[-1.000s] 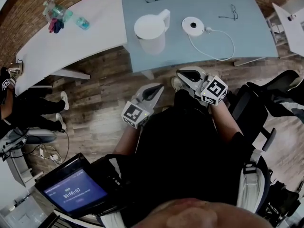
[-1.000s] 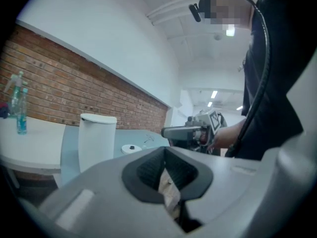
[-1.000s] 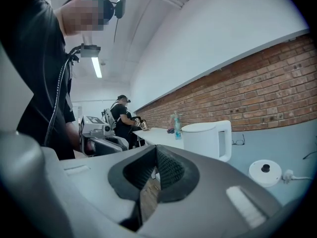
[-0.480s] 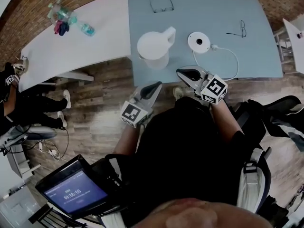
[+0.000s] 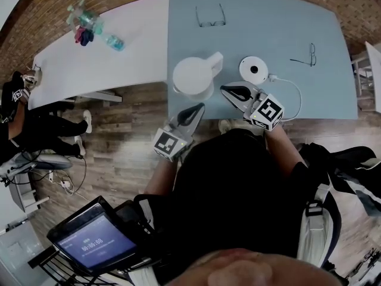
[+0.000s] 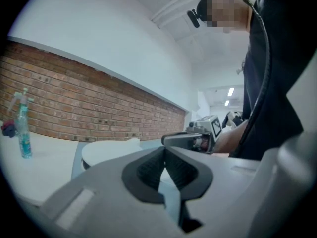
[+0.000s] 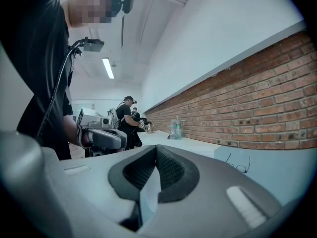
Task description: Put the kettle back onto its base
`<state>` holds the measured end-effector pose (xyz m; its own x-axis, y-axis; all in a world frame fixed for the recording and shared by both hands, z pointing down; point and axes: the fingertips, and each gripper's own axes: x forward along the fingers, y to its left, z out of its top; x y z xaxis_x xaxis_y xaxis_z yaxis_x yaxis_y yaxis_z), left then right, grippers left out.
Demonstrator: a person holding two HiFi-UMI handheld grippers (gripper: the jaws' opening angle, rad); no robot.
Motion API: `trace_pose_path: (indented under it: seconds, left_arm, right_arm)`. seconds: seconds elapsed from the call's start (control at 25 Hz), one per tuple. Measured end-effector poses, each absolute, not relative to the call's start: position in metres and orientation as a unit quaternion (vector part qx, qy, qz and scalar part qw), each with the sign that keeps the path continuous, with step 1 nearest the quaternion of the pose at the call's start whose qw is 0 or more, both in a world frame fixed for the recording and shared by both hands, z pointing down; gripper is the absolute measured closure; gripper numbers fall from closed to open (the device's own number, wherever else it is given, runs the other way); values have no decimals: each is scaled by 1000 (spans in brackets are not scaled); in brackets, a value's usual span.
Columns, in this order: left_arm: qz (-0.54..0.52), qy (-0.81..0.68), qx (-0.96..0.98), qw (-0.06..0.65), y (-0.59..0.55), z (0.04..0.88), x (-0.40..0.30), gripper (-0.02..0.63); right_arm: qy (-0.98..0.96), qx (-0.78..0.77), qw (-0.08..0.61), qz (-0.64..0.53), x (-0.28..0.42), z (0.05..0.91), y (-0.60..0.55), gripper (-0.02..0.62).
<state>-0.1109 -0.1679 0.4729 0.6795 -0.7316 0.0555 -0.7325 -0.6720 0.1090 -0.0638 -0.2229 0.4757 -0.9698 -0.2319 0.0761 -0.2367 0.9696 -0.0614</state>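
The room looked like an office or lab workroom. A long pale blue table (image 5: pixel 256 40) abutted a white table (image 5: pixel 101 52) on its left. A bare brick wall (image 7: pixel 257 108) ran behind it, and wood-plank floor (image 5: pixel 128 136) lay in front. Ceiling strip lights (image 7: pixel 108 67) shone overhead. Another person (image 7: pixel 126 115) in black stood farther off to its left.

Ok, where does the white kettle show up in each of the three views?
Head view: the kettle stands near the front edge of the blue table, left of its base.
Left gripper view: the kettle's white top shows low, left of centre.
Right gripper view: not in it.
Shared landmark: the brick wall.
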Motion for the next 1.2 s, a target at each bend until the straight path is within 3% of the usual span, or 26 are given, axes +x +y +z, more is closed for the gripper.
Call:
trace_pose_path:
  seconds: [0.96,1.04,1.2]
  left_arm:
    - [12,-443,894,67,-209,485,-92,604]
    - [9,-442,894,68,-209,485,-89,604]
    - [7,-445,892,79,-210,486,-84,604]
  right_arm:
    - [-988,127,60,63,-51,520,-289,590]
    - [-986,132,71,67,-51,527,-295,513]
    - [-982,148,96,69,-51,543,-307,458]
